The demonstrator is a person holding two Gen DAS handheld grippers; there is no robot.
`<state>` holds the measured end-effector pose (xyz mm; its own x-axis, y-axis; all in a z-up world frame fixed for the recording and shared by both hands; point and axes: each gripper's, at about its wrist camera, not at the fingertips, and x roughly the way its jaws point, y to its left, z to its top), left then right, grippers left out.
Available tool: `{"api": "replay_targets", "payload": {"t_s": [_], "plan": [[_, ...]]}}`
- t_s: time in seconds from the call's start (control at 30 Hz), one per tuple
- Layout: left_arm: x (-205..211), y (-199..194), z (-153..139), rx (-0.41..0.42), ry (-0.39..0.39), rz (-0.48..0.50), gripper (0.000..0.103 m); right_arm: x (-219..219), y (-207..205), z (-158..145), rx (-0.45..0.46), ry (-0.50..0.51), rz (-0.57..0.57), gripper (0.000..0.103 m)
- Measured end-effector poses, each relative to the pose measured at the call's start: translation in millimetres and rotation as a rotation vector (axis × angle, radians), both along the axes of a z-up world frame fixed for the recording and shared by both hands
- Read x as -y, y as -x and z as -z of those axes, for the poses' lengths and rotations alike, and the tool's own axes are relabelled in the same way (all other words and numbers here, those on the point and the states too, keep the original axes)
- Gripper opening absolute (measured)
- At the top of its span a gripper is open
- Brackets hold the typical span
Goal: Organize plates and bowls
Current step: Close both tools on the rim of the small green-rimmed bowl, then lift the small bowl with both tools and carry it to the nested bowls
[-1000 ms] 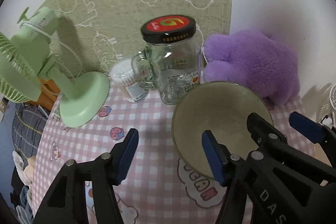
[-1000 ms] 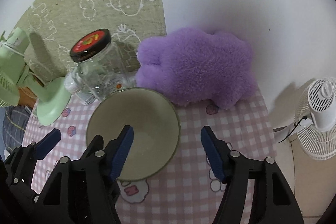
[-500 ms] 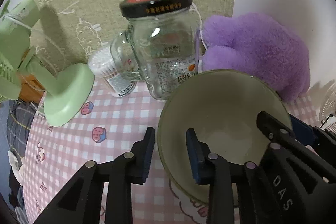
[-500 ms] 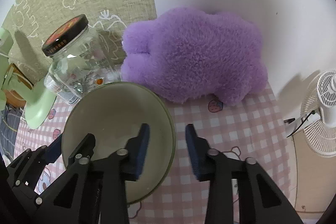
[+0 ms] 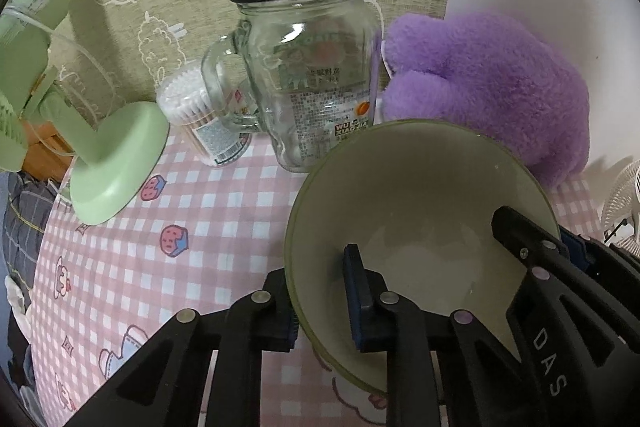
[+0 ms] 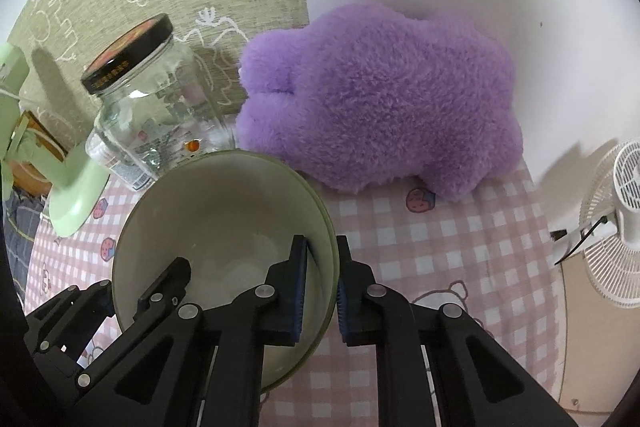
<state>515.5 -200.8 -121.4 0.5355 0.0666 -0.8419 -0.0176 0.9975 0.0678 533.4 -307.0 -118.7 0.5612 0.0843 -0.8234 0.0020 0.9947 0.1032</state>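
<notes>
Both the left gripper [image 5: 322, 301] and right gripper [image 6: 320, 291] clamp opposite rims of the green bowl [image 5: 420, 195], evidently to lift it level off the checked tablecloth [image 5: 132, 267].

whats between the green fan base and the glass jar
A clear tub of cotton swabs stands between the fan base and the jar, beside the jar's handle; the left wrist view shows it best.

A pink-checked tablecloth [image 5: 208, 227] with cartoon prints covered the table. On it stood a green bowl [image 5: 416, 195], a lidded glass jar [image 5: 312, 75], a cotton-swab tub [image 5: 192, 115], a green fan's base [image 5: 120, 163] and a purple plush [image 6: 380, 107].
</notes>
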Motion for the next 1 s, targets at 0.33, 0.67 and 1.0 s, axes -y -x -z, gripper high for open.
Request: {"api": "replay_targets", "payload": {"t_s": [0.33,0.67,1.0], "plan": [[-2,29,-25,0.020,-0.002,0.004,0.016,-4,28,-25,0.011,0.005,-0.001,0.016],[-3,62,-65,0.070,0.004,0.013,0.016,-5,69,-68,0.056,0.009,0.008,0.016],[-16,118,-112,0.137,-0.004,0.019,0.016,-15,123,-119,0.105,0.001,0.016,0.016]]}}
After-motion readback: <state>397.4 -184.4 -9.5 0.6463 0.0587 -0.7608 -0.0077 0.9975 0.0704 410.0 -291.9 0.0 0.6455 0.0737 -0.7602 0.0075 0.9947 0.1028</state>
